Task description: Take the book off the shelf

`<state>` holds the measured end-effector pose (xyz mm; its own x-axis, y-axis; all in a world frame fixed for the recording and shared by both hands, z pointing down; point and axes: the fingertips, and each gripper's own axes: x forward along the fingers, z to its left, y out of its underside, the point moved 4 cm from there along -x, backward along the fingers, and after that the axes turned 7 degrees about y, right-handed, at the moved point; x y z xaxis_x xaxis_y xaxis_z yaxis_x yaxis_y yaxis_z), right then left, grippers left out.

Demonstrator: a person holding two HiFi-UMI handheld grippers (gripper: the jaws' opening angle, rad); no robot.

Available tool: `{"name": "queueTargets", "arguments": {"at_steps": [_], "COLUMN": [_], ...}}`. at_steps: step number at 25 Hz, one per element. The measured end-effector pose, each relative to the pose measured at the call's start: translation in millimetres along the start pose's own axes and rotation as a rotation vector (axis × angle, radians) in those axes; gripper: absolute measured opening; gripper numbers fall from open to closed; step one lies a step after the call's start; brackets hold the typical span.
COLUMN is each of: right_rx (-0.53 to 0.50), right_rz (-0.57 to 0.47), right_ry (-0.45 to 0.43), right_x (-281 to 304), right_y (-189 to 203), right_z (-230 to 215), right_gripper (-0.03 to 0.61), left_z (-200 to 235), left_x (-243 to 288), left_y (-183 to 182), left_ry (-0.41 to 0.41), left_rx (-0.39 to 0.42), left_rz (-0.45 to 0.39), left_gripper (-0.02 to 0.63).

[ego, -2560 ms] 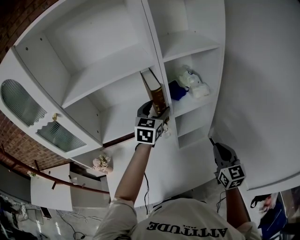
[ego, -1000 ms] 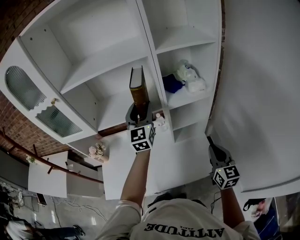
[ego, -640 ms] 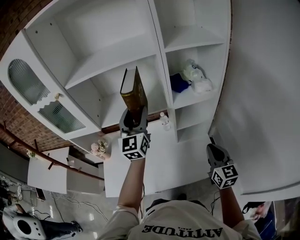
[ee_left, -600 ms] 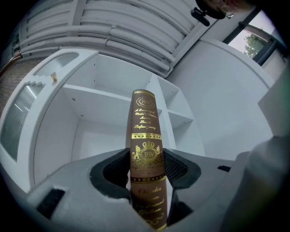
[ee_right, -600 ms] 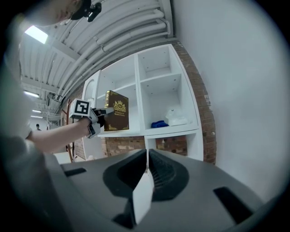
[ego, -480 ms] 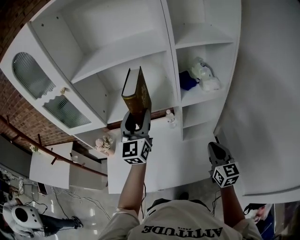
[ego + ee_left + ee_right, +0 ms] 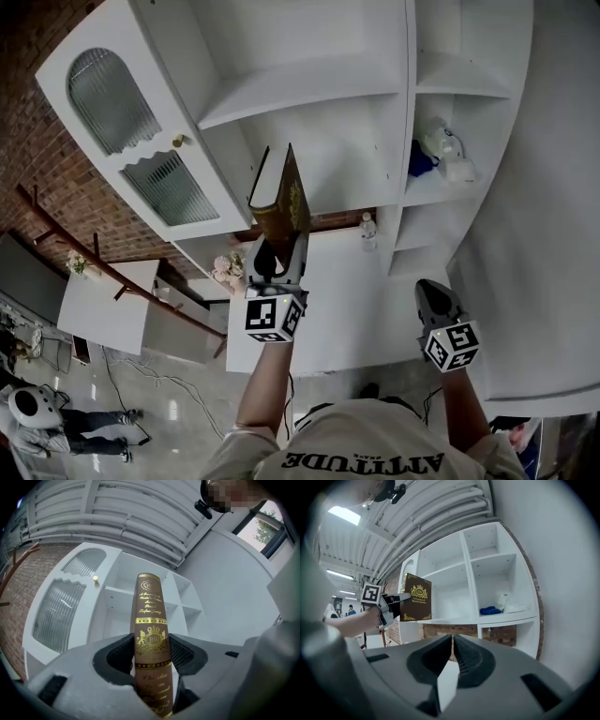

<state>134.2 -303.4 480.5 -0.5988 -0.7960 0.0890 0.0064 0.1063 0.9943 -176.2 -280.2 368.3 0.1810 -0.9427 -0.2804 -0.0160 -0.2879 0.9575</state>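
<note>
A brown book with gold print stands upright in my left gripper, whose jaws are shut on its lower spine. The left gripper view shows the spine of the book clamped between both pads, clear of the white shelf unit behind it. From the right gripper view the book hangs in front of the shelf unit, held by the left gripper. My right gripper hangs low at the right, its jaws shut with nothing between them.
A glass-fronted cupboard door stands open at the left. Blue and white bundles lie in the right shelf column. A small bottle and flowers sit on the white counter. A person stands far below left.
The book has come out of the shelf compartment and away from the unit in my left gripper. The view has swung right. The right gripper has stayed low.
</note>
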Motion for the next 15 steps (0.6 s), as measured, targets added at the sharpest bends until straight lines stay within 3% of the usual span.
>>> {"name": "queueTargets", "arguments": {"at_steps": [15], "right_rx": [-0.059], "right_rz": [-0.011], "right_ry": [-0.018], "right_x": [-44.1], "right_y": [-15.4], "right_z": [100.8], "right_gripper": [0.034], "left_z": [36.5], "left_x": [-126.9], "left_y": [-30.9], "left_ry": [-0.03], "left_rx": [0.008], "left_rz": [-0.012], "left_gripper": [0.235]}}
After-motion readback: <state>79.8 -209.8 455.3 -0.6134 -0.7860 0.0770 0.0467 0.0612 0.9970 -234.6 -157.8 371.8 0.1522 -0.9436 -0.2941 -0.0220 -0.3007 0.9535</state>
